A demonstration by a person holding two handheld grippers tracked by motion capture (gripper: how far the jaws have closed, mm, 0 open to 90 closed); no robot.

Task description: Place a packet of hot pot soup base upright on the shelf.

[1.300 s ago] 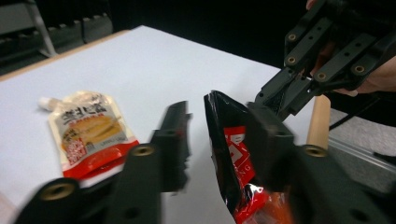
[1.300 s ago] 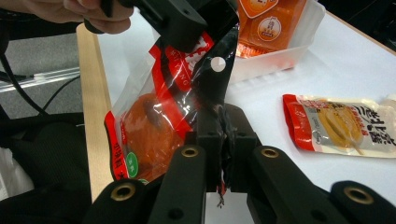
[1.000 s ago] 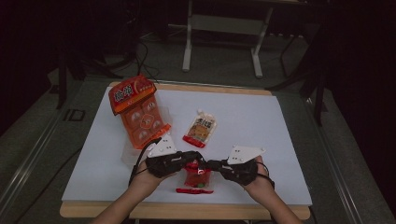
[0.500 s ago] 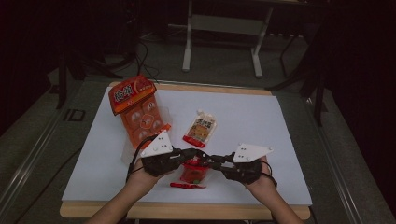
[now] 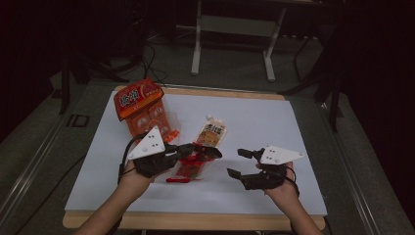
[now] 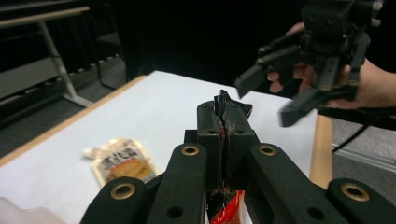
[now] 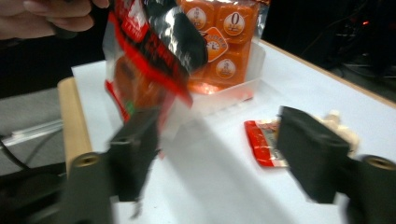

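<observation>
The left gripper (image 5: pixel 208 152) is closed tight on the top edge of a red snack bag (image 5: pixel 192 164) and holds it lifted, above the front middle part of the table (image 5: pixel 303 196). In the left gripper view the dark seal of the bag (image 6: pixel 223 122) is pinched between the 2 jaws. The bag hangs down from them, as the right gripper view shows (image 7: pixel 148 60).

The right gripper (image 5: pixel 240 163) is apart from the bag, nearer the front right corner of the table. Its jaws have just been opening and now stand wide, with nothing between them.

A small red strip (image 5: pixel 177 179) lies flat on the table below the bag, near the front edge. It looks like a piece torn from the bag, so I judge that the tearing step is done: the bag seems to be opened and the right gripper has let go of the piece. I cannot see the opening itself.

What is left is probably to empty the bag or put it down. An orange box (image 5: pixel 142 110) stands near the back left corner, and a pale pouch (image 5: pixel 213 132) lies in the middle of the table; both are untouched.
</observation>
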